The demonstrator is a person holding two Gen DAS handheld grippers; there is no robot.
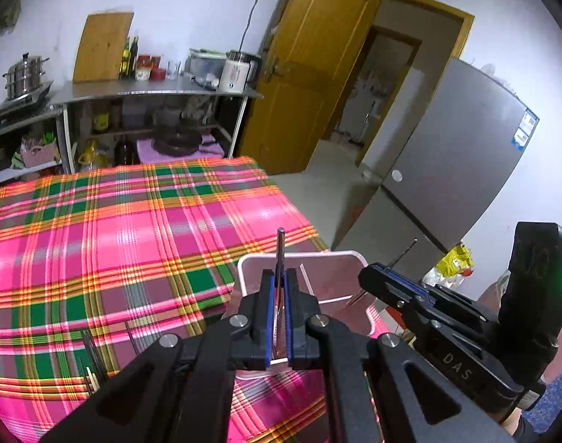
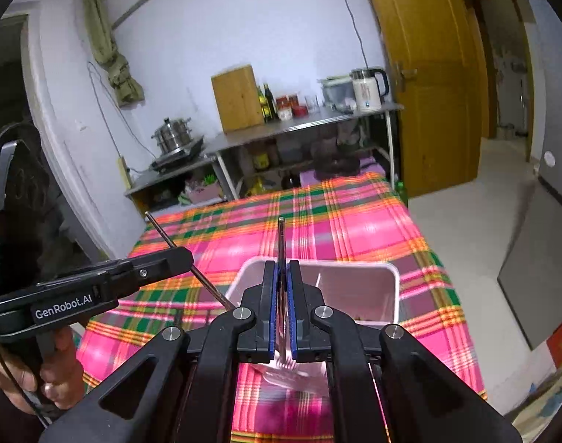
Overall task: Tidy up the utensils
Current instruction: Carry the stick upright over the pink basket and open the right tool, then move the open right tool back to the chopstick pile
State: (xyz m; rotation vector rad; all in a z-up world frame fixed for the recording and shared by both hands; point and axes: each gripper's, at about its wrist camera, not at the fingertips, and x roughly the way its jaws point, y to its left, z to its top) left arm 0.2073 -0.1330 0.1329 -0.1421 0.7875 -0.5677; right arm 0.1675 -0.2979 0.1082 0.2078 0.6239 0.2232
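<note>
Left gripper: the left gripper [image 1: 279, 280] is pressed together on a thin metal chopstick [image 1: 280, 254], which stands up out of the blue pads with its tip pointing away over the cloth.
Right gripper: the right gripper [image 2: 281, 277] is likewise pinching a metal chopstick [image 2: 281, 243], gripped low so most of its length juts forward past the fingers.
Bin: a white plastic bin [image 1: 351, 258] sits on the plaid cloth, right under both grippers; the right wrist view looks straight down into it [image 2: 389, 277].
Grippers relative to the bin: both hang above the bin's open top, close beside each other, the left one at the bin's left edge and the right one at its right.
Worktop: covered by a pink, green and orange plaid cloth [image 1: 133, 229]; the bin stands near the cloth's right-hand edge.
Other utensils: a few dark chopsticks [image 1: 92, 354] lie on the cloth well to the left of the bin.
Person: a hand [image 2: 41, 369] grips the handle of the left gripper, seen left of the bin in the right wrist view.
</note>
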